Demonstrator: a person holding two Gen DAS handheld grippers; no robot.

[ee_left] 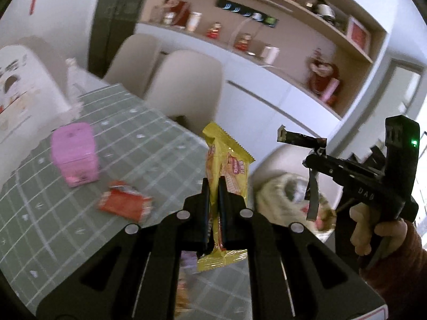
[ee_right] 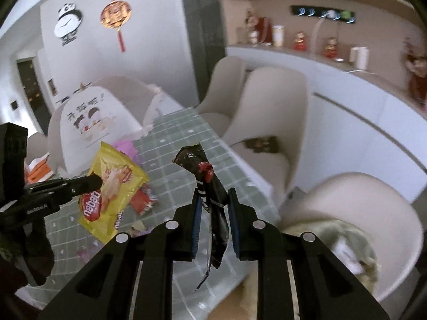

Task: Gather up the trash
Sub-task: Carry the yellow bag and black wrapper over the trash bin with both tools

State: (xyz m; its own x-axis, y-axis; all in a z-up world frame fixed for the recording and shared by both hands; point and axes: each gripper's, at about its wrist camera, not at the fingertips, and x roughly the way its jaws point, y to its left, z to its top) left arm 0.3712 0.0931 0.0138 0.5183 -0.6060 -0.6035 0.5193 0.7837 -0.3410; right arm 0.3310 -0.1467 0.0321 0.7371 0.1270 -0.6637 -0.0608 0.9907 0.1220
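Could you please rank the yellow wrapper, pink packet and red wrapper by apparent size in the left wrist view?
1. yellow wrapper, though nearness to the camera inflates it
2. pink packet
3. red wrapper

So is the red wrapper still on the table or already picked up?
On the table: the red wrapper lies flat on the checked tablecloth, no jaws touching it.

— What trash is there?
— Yellow wafer wrapper [ee_left: 226,170], "nabati" printed on it, upright & crumpled, held up off the table. Black wrapper [ee_right: 210,194], long & twisted w/ a red mark, also held up in the air.
— Anything on the table?
— Red wrapper [ee_left: 124,200], torn, lying flat on the checked cloth, near a pink pack [ee_left: 74,154].
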